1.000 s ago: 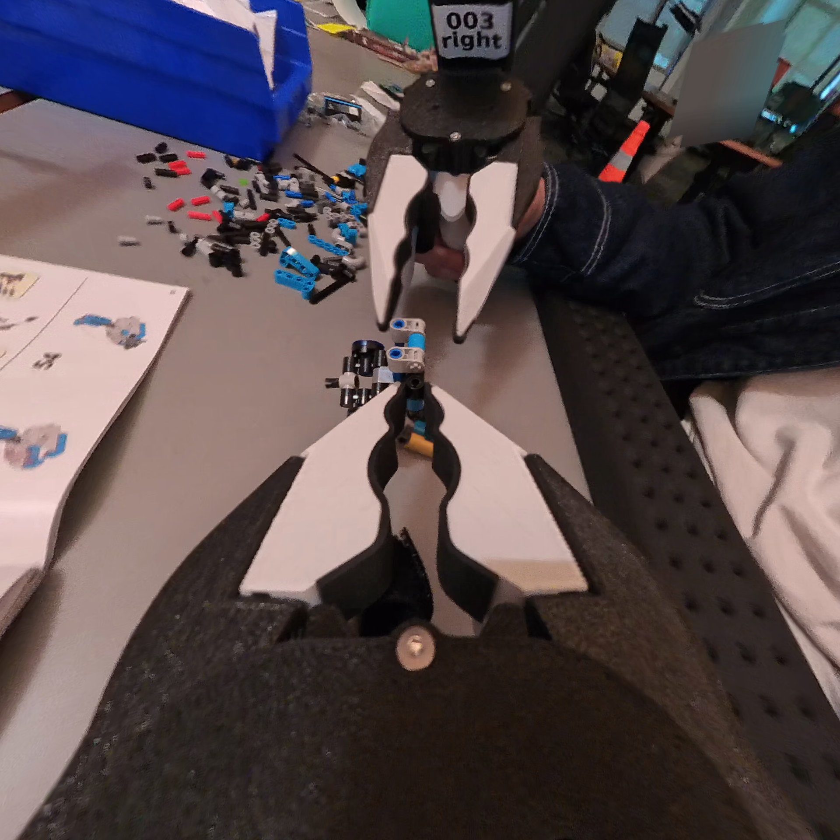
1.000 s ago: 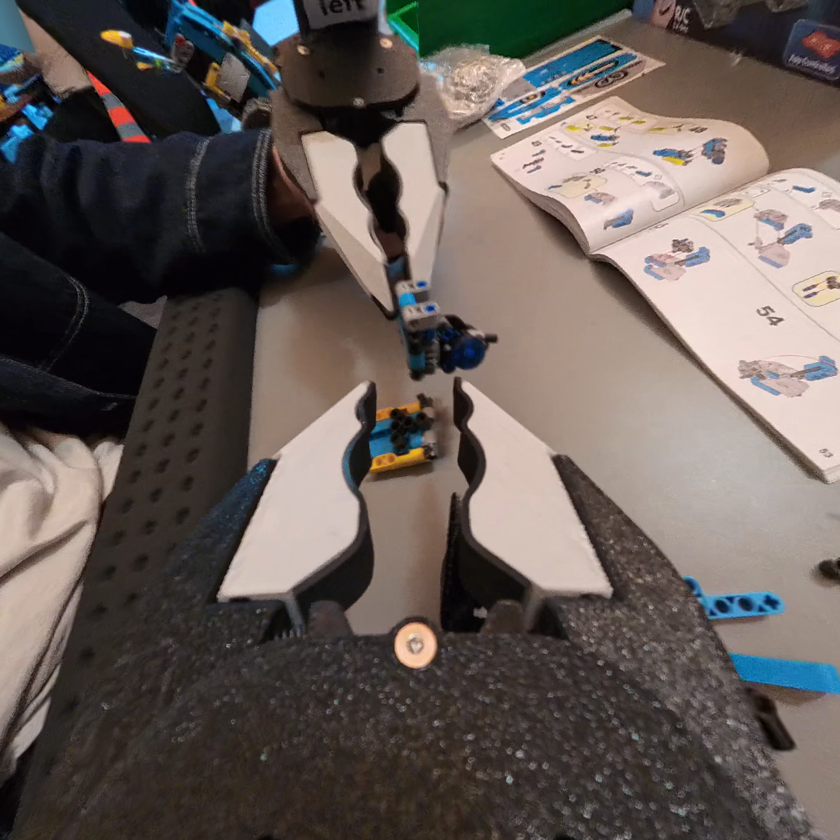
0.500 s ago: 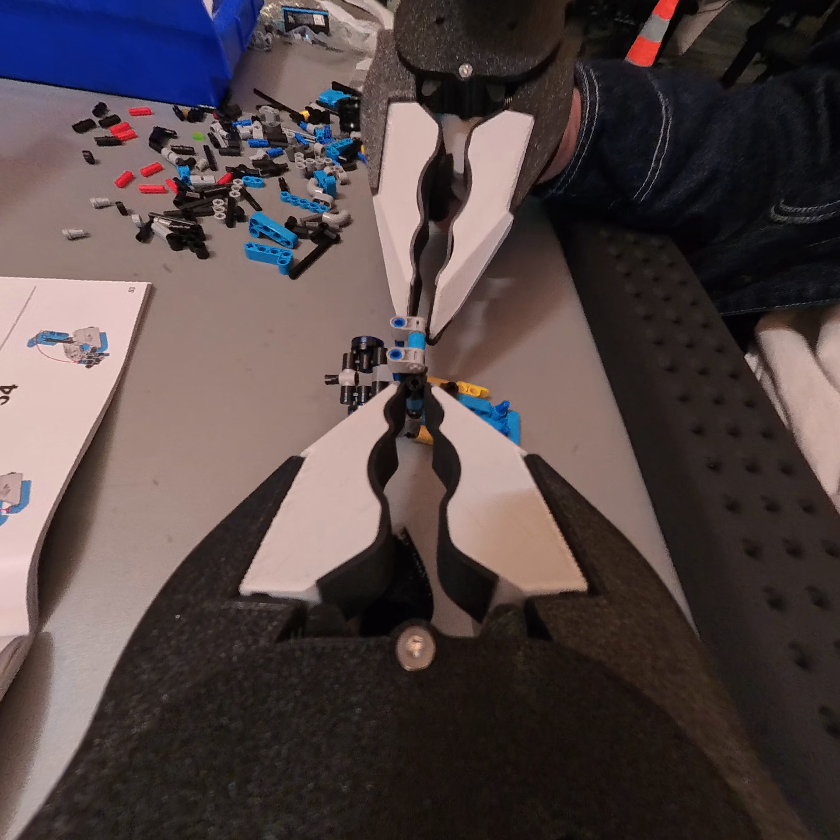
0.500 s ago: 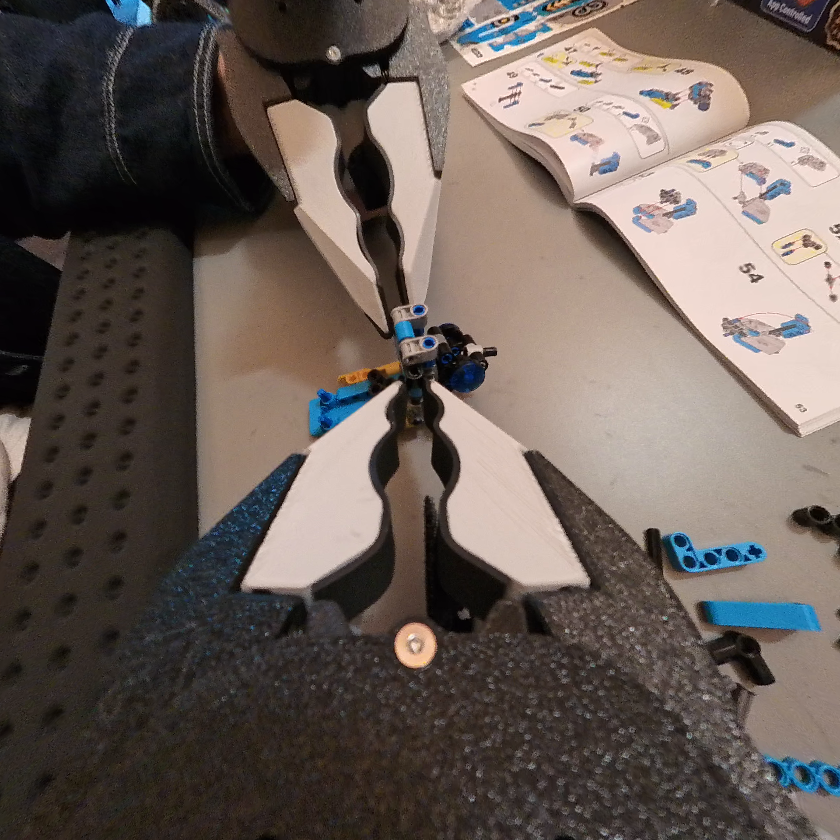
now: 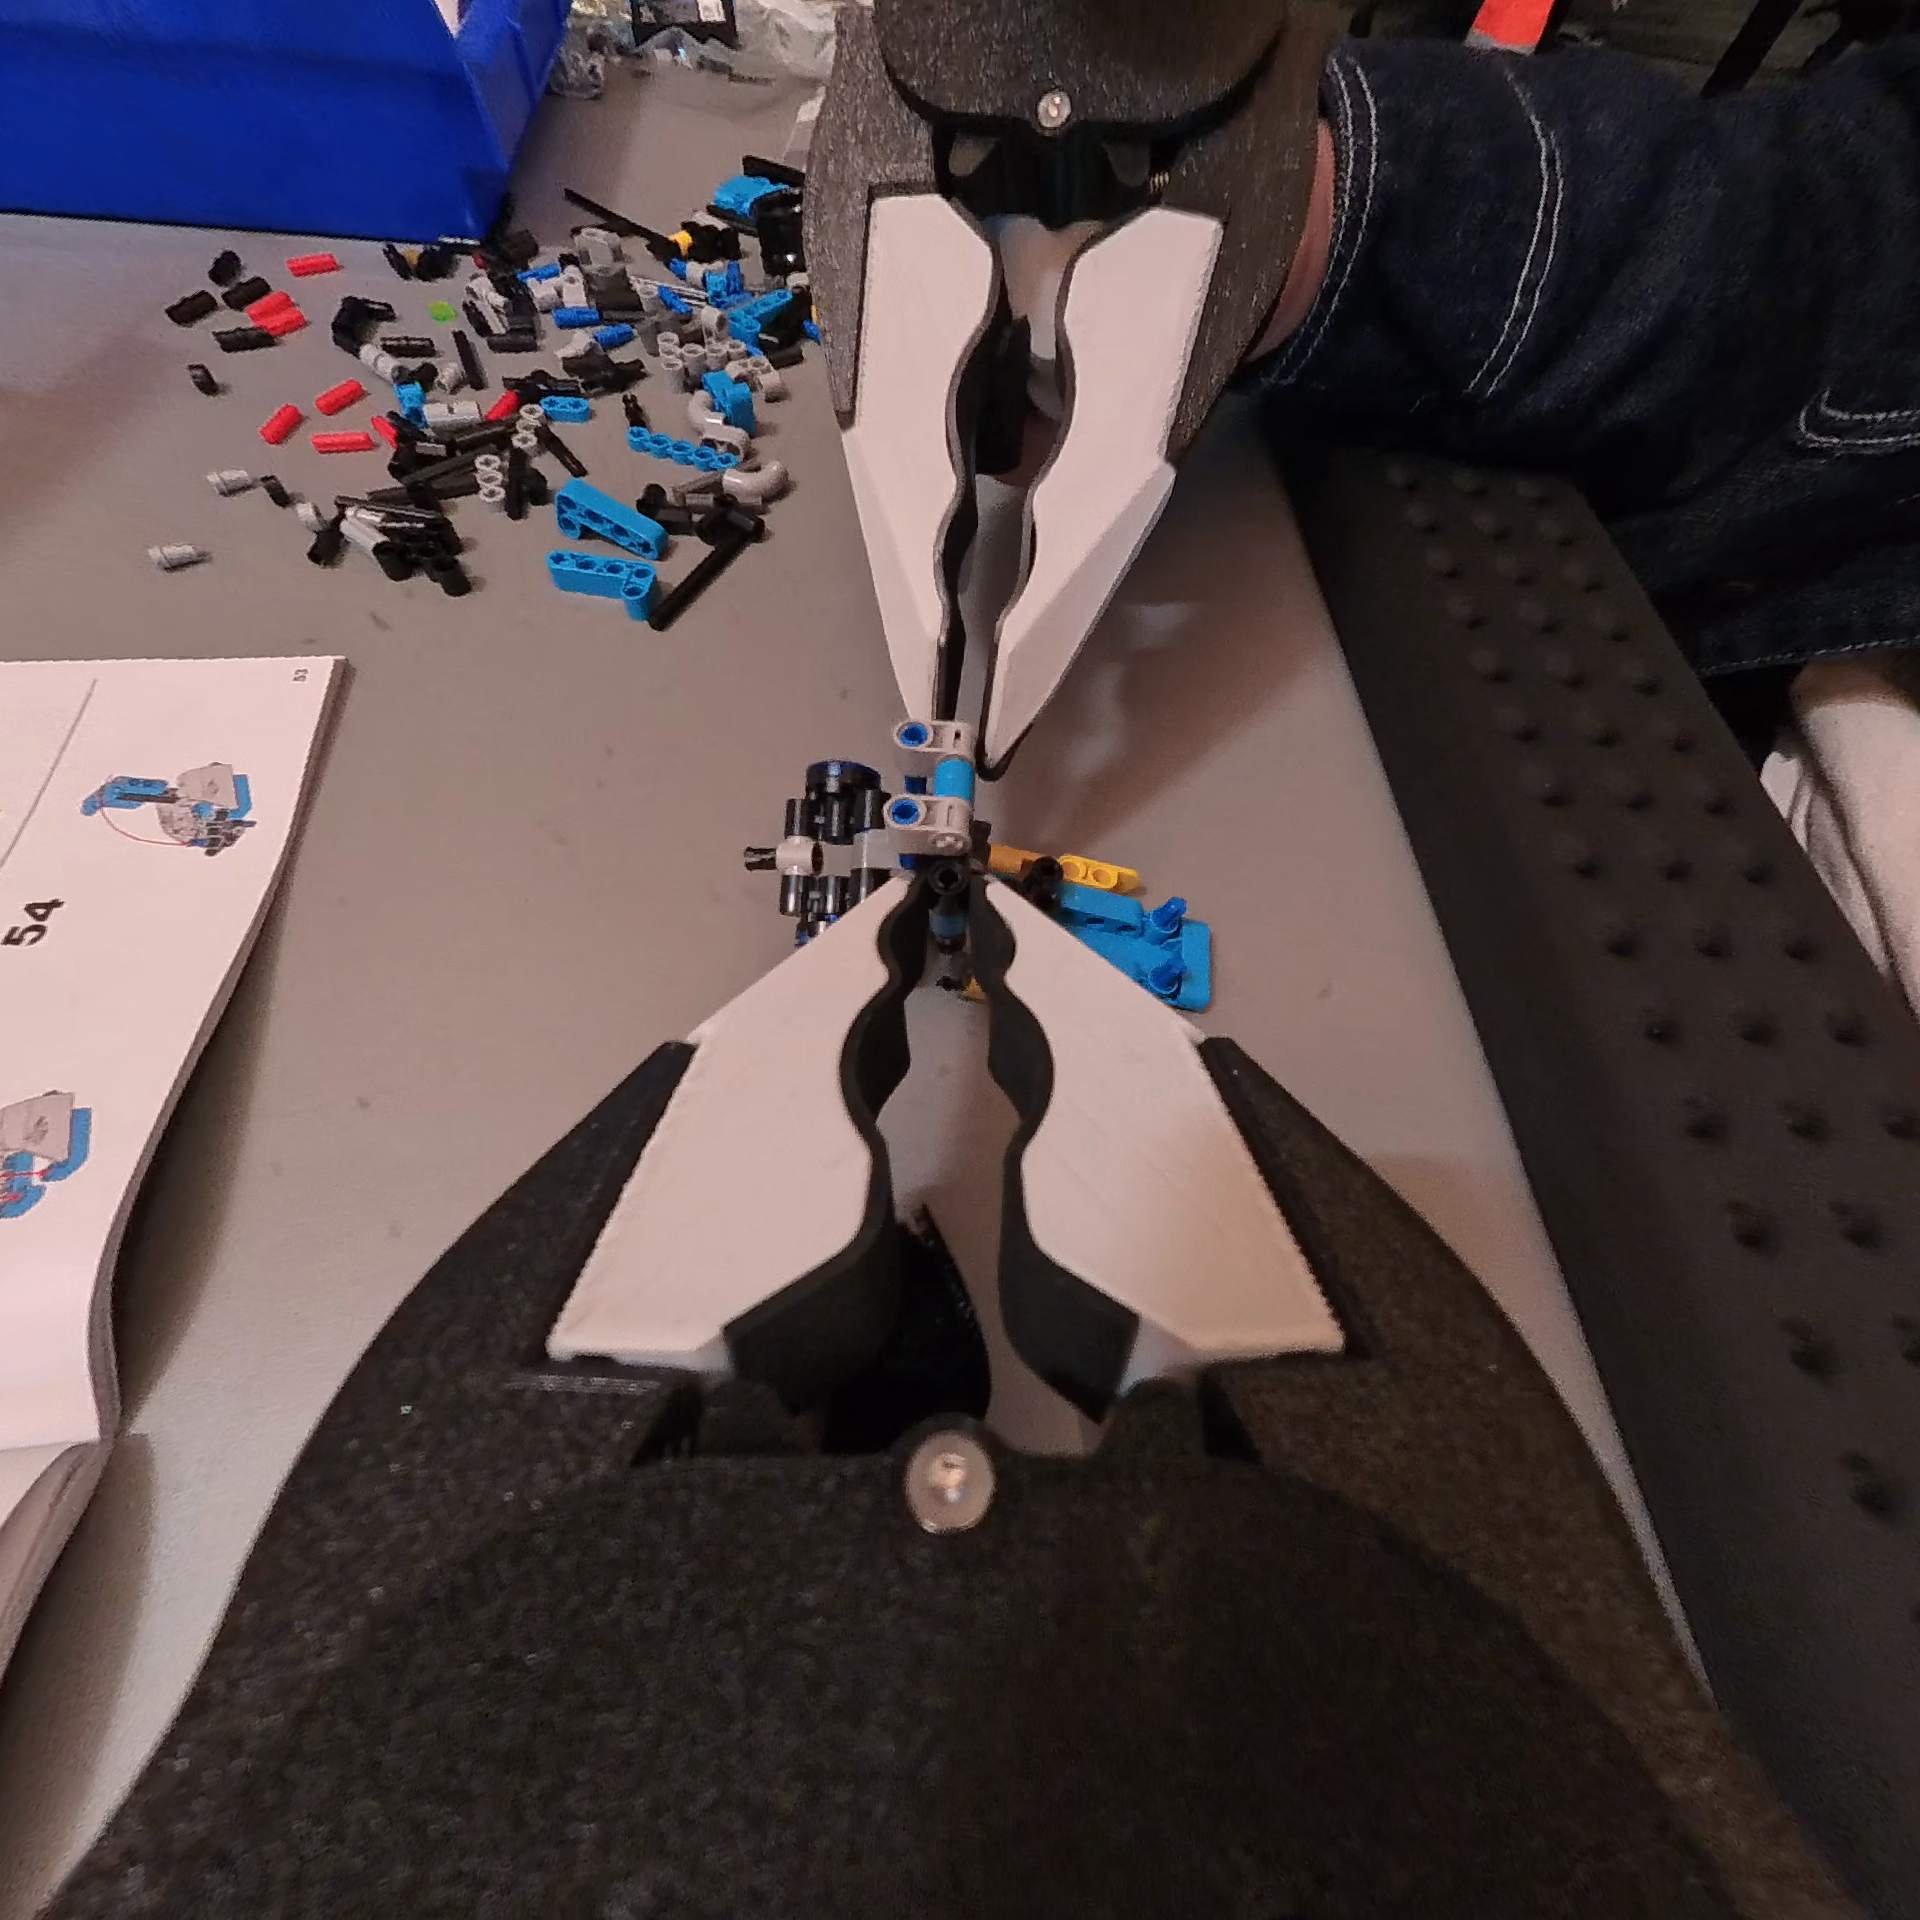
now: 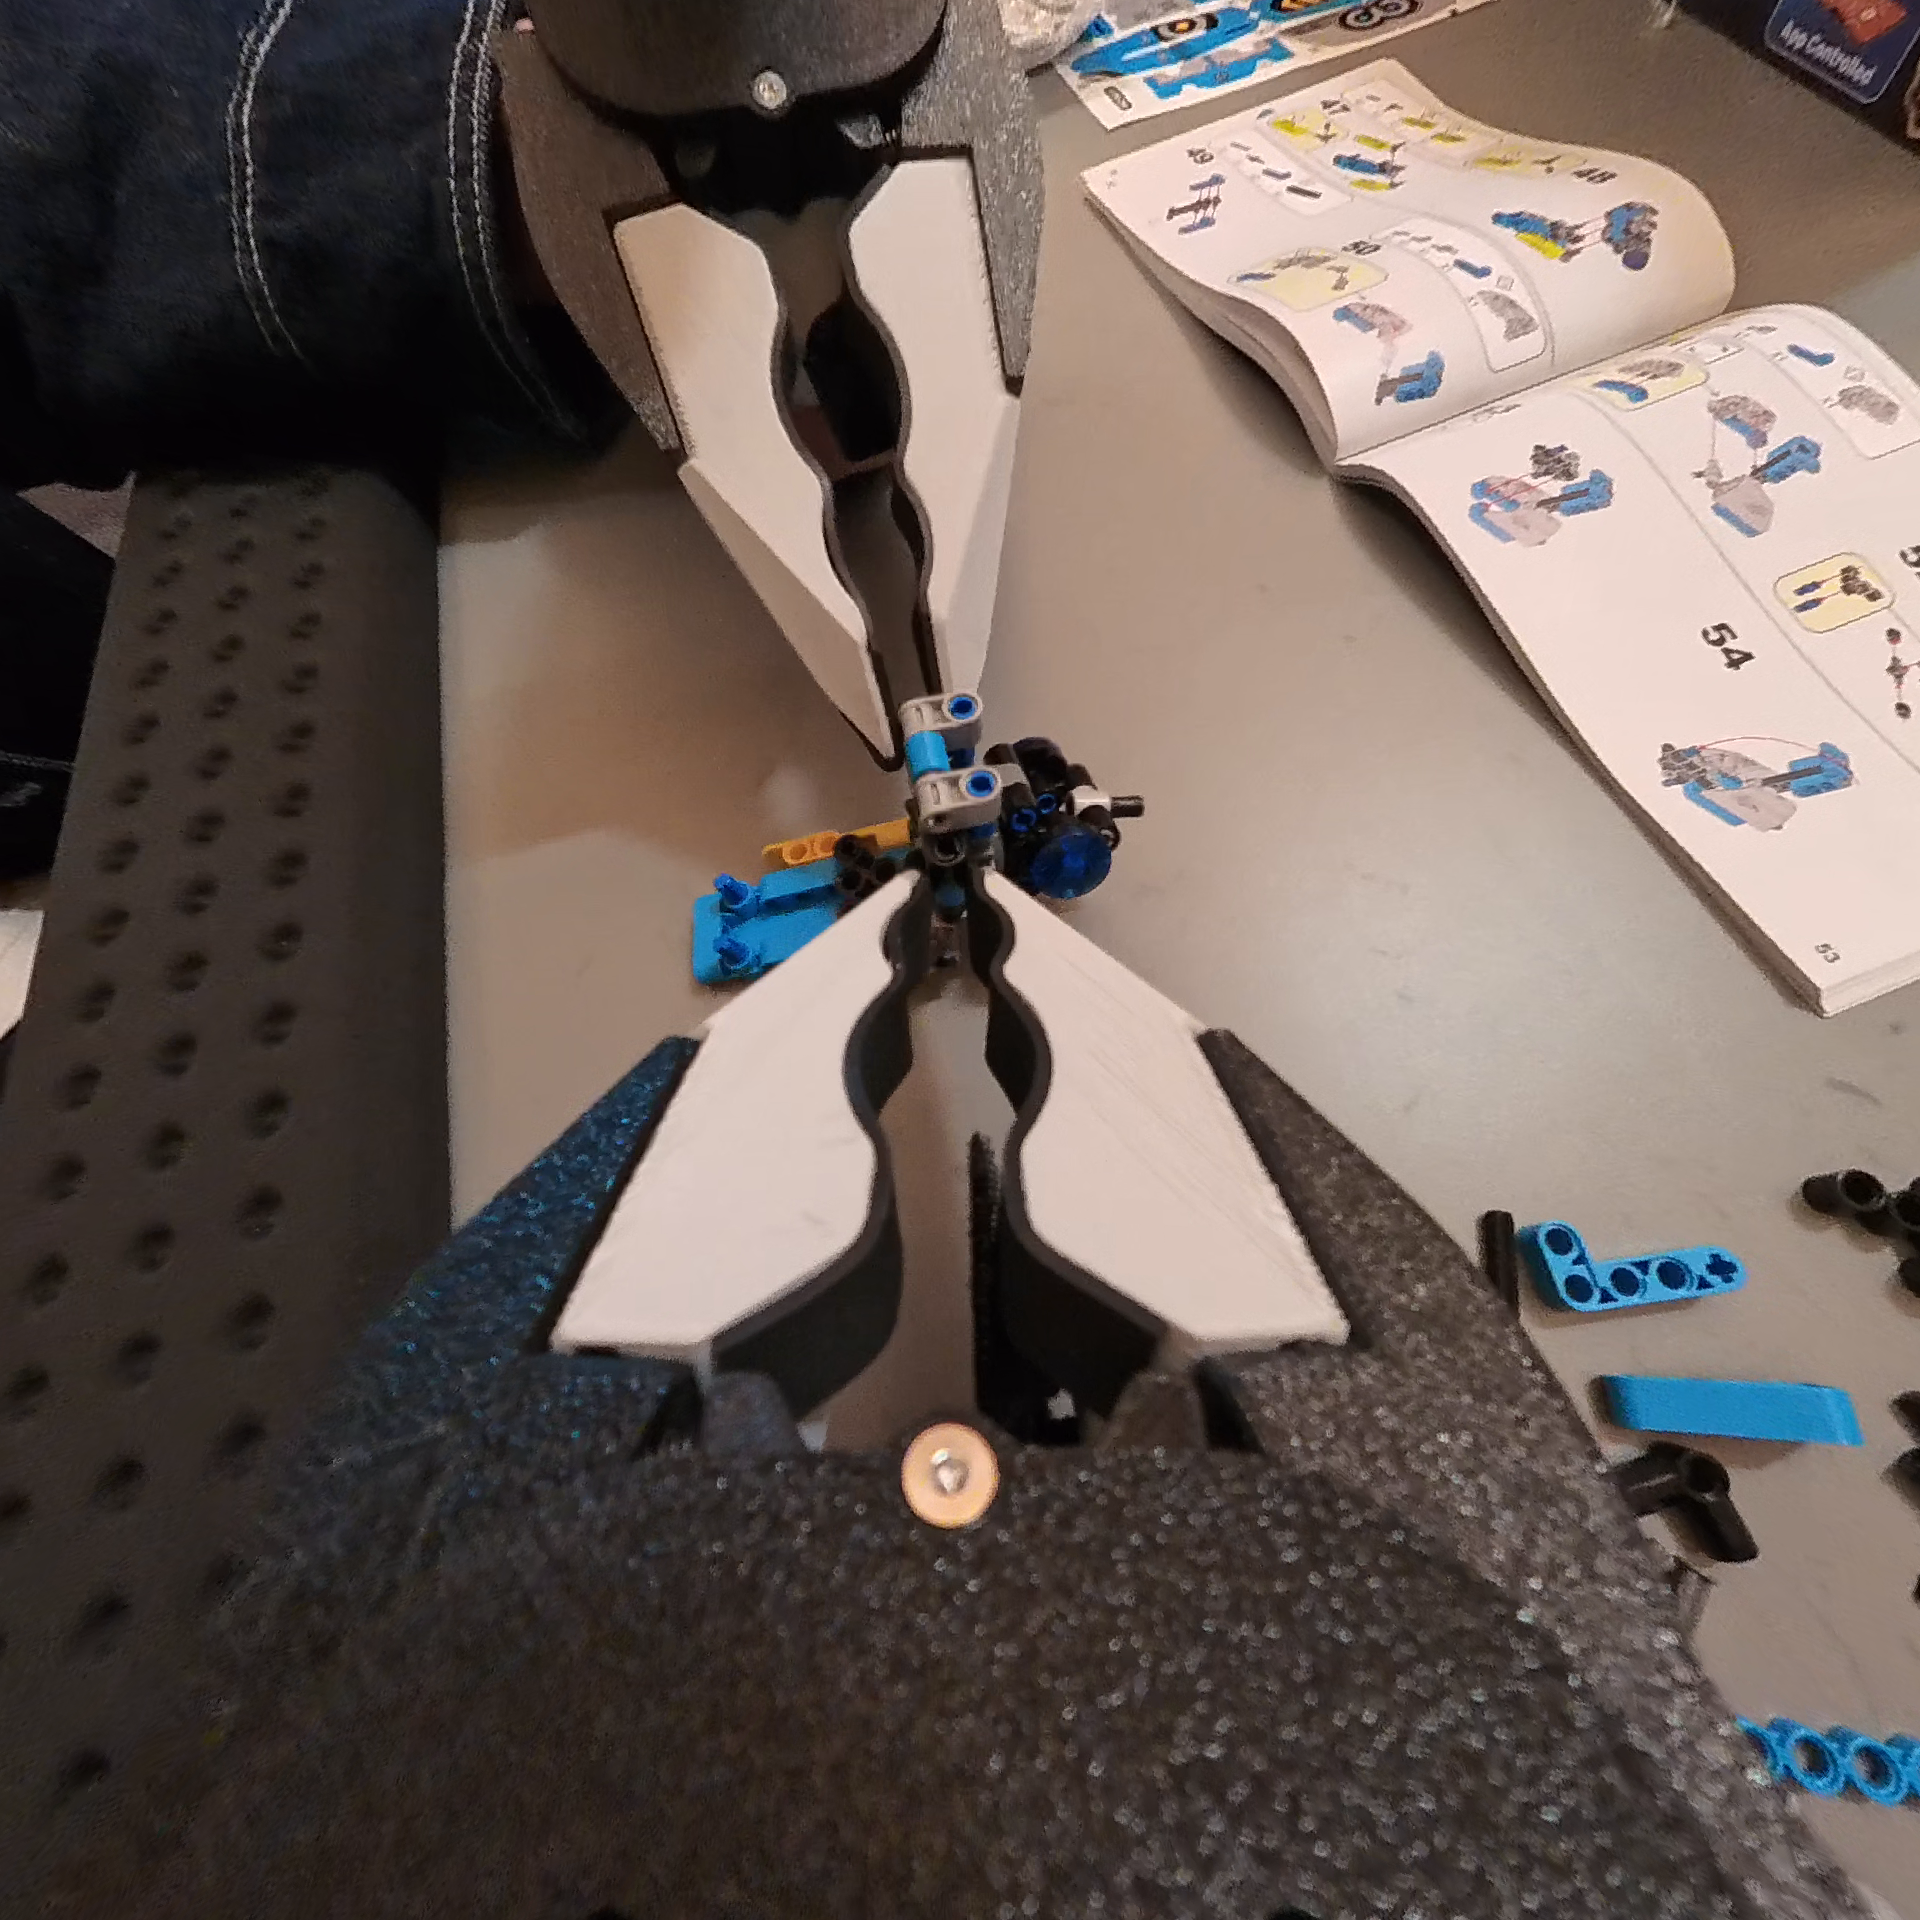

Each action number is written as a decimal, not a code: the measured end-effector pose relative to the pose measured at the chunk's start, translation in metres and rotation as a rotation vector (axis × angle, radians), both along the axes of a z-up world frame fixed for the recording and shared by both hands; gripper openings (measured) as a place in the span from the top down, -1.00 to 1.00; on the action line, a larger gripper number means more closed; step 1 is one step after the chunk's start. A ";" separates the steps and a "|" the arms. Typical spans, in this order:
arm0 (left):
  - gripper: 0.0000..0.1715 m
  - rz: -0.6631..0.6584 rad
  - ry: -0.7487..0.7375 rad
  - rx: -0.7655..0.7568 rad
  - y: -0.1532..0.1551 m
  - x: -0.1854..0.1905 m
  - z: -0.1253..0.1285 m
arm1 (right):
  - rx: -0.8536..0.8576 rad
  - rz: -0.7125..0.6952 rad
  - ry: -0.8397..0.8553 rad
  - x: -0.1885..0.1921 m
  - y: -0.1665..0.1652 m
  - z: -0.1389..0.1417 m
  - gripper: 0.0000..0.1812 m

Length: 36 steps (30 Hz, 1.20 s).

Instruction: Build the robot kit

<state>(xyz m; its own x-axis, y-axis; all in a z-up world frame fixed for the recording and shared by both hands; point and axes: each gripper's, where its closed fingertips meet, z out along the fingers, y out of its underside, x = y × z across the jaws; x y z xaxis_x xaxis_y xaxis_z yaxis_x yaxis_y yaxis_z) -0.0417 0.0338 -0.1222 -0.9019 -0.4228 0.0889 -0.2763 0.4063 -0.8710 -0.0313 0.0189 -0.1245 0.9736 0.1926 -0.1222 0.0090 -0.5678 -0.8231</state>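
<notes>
Jaws of both tools are pinched onto one small brick assembly (image 5: 904, 831) from opposite ends: the left gripper (image 5: 940, 914) clamps its lower stem, and the right gripper (image 6: 940, 904), seen facing it, also looks closed on the assembly's far end. It is held just above the grey counter (image 5: 582, 790), near its front edge.

An open instruction booklet (image 6: 1621, 582) lies well off to one side. A blue bin (image 5: 260, 104) stands at the back, with a scatter of loose bricks (image 5: 499, 416) before it. Directly under the assembly lies a flat blue and yellow piece (image 5: 1132, 925); whether they touch is unclear.

The assembly is likely very light and stiff, though its pressed-together joints could pop apart. Its grey and blue connector column looks the firmest place to grip; the black gear cluster looks less so.
</notes>
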 end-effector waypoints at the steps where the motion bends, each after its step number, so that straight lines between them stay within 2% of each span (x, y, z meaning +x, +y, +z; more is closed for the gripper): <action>1: 0.92 -0.001 -0.003 0.001 0.000 0.000 0.000 | 0.000 0.001 0.001 0.000 0.000 0.000 0.93; 15: 0.92 -0.019 -0.001 0.021 -0.002 -0.004 -0.004 | -0.017 0.038 0.018 -0.005 -0.005 -0.005 0.94; 19: 0.92 -0.017 0.007 0.021 -0.001 -0.004 -0.004 | -0.050 0.049 -0.005 -0.004 -0.008 -0.014 0.82; 36: 0.92 -0.015 -0.013 0.046 -0.002 -0.005 -0.007 | -0.074 0.039 -0.122 -0.006 -0.001 -0.024 0.91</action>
<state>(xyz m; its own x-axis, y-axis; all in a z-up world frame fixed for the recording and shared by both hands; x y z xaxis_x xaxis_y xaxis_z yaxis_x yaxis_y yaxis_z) -0.0467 0.0318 -0.1289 -0.9091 -0.4126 0.0583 -0.2590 0.4500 -0.8546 -0.0371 0.0181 -0.1481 0.9741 0.2253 -0.0186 0.1296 -0.6242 -0.7705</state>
